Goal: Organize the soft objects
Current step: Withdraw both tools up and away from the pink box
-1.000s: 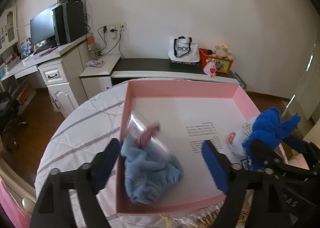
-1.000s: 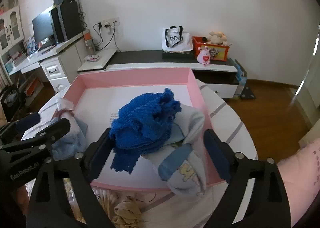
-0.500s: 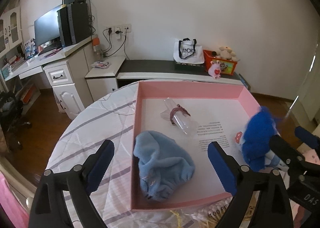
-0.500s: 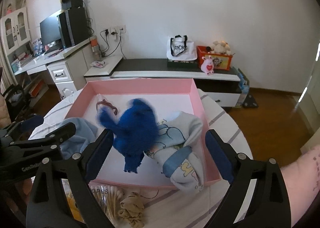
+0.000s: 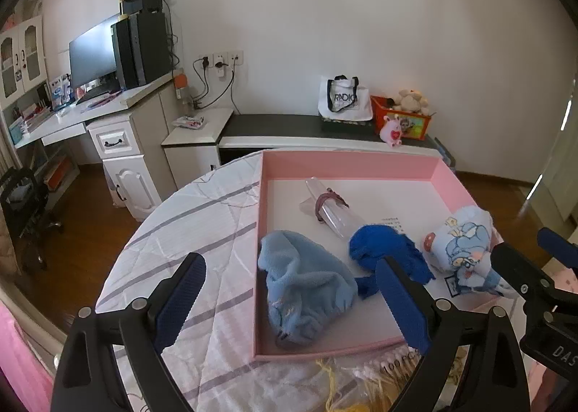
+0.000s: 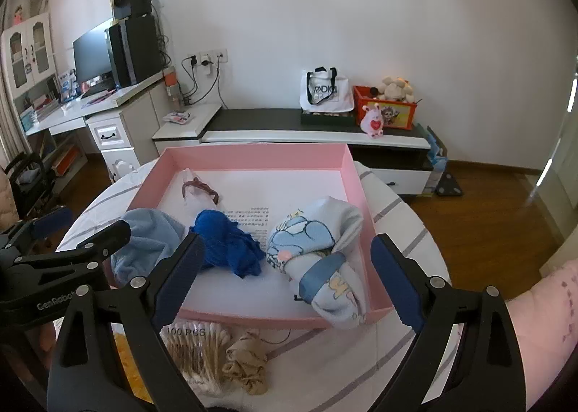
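Pink tray (image 5: 346, 163) sits on a round quilted table (image 5: 202, 228); bare tray floor lies at the back and front centre. In it: light blue fleece cloth (image 5: 307, 285) at the left wall, dark blue knit cloth (image 5: 386, 249) mid-tray, printed bundle (image 6: 318, 242) draped over the right front rim.

Left gripper (image 5: 289, 300) points downward, jaws spread wide, having just widened, empty, straddling the tray's left wall. Right gripper (image 6: 285, 278): spread, empty, before the front rim.

Only the right view shows cotton swabs (image 6: 195, 343) and a beige stocking (image 6: 249, 361); a pink sleeve (image 6: 538, 307) too.
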Available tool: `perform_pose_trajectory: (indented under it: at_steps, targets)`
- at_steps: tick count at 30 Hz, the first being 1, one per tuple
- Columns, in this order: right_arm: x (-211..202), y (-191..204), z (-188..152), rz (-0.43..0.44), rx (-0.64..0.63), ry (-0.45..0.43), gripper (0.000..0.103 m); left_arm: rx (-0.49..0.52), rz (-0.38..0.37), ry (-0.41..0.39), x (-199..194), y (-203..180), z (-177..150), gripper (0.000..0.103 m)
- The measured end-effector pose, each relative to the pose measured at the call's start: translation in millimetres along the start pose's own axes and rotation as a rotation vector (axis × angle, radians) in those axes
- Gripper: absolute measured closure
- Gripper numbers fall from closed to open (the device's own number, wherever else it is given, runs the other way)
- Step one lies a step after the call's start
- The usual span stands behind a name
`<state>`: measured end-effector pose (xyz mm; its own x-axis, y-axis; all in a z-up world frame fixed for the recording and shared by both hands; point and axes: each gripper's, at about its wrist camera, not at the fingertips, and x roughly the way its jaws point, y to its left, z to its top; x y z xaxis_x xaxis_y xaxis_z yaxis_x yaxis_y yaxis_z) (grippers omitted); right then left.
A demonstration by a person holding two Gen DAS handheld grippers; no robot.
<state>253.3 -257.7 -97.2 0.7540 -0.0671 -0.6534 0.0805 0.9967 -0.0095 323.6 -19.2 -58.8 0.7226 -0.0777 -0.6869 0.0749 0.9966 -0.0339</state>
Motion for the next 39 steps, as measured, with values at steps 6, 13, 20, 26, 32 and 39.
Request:
perform_pose_trajectory:
  at_steps: [6, 13, 20, 26, 32, 39]
  targets:
    - [-13.0, 2.4, -5.7, -0.005, 0.000, -0.009, 0.011, -0.001, 0.004, -0.015, -22.9, 1.6, -9.7, 0.009]
    - [-41.3, 6.2, -13.3, -0.008, -0.003, -0.044, 0.001, -0.001, 0.013, -0.049, -60.9, 5.5, -23.3, 0.004]
    - [-87.5, 10.8, -21.7, -0.016, -0.005, -0.126, 0.000, 0.018, 0.031, -0.128, -112.0, 5.4, -41.1, 0.001]
    - [-128.9, 15.5, -29.3, -0.022, -0.016, -0.206, 0.000, 0.028, 0.021, -0.218, -161.0, 6.4, -59.1, 0.000]
    - [-170.6, 18.5, -33.2, -0.010, -0.021, -0.308, 0.000, 0.033, 0.011, -0.310, -207.4, 7.2, -76.4, 0.000]
    - [-216.8, 21.3, -48.9, -0.046, -0.023, -0.454, 0.000, 0.017, -0.032, -0.389, -250.2, 12.3, -97.4, 0.000]
